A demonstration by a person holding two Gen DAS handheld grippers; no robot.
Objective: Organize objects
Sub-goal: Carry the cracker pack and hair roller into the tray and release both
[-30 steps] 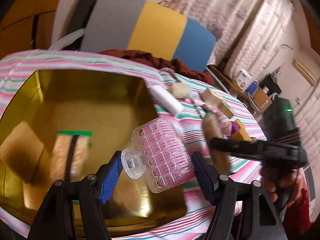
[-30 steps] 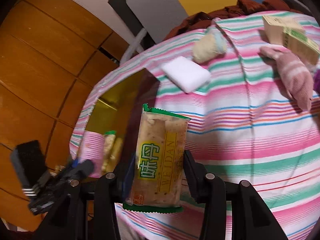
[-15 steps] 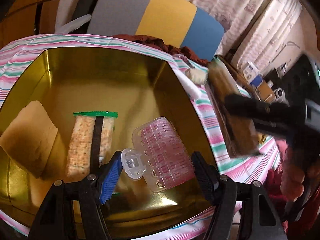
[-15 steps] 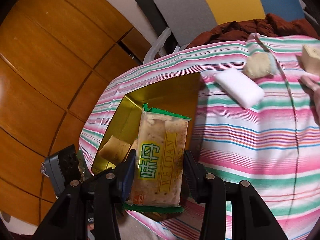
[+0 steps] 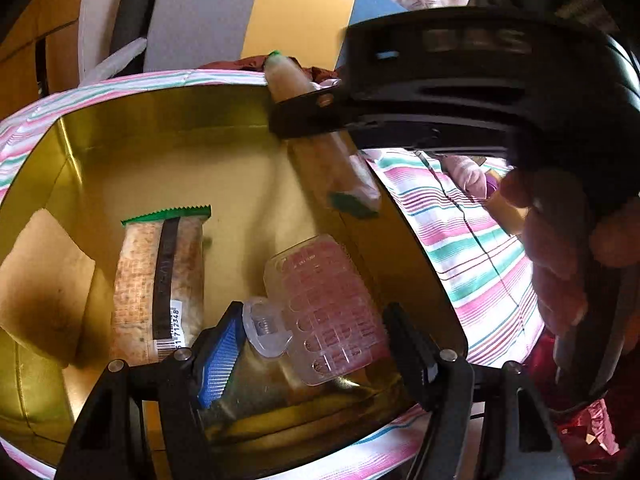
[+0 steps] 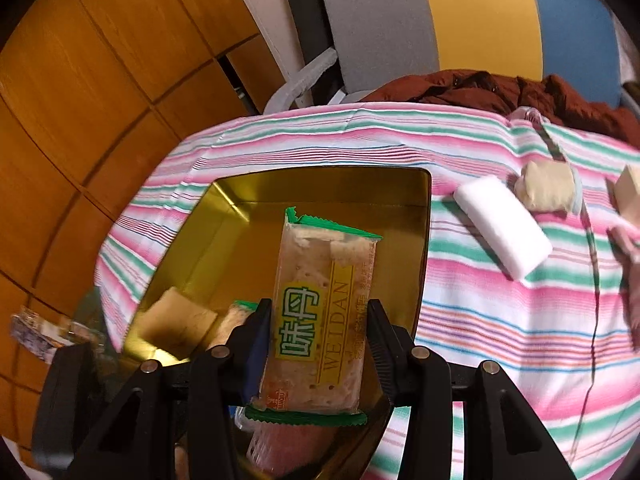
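Observation:
My left gripper point(image 5: 310, 340) is shut on a clear pink hair roller point(image 5: 324, 312) and holds it over the near right corner of the gold tin tray point(image 5: 168, 152). My right gripper point(image 6: 318, 340) is shut on a cracker packet point(image 6: 320, 304) with a green-edged wrapper and holds it above the tray point(image 6: 360, 184). The same packet point(image 5: 324, 160) shows in the left wrist view, over the tray's right side. Inside the tray lie another cracker packet point(image 5: 160, 284) and a tan sponge-like block point(image 5: 44, 280).
On the striped tablecloth point(image 6: 500, 320) right of the tray lie a white block point(image 6: 504, 228), a beige lump point(image 6: 548, 192), a thin dark cord point(image 6: 592, 280) and a pink sock point(image 5: 468, 172). A brown jacket point(image 6: 500, 88) and a colour-block chair stand behind.
My right gripper has carried the cracker packet left, from over the cloth to above the tray. My left gripper has moved in over the tray with the hair roller.

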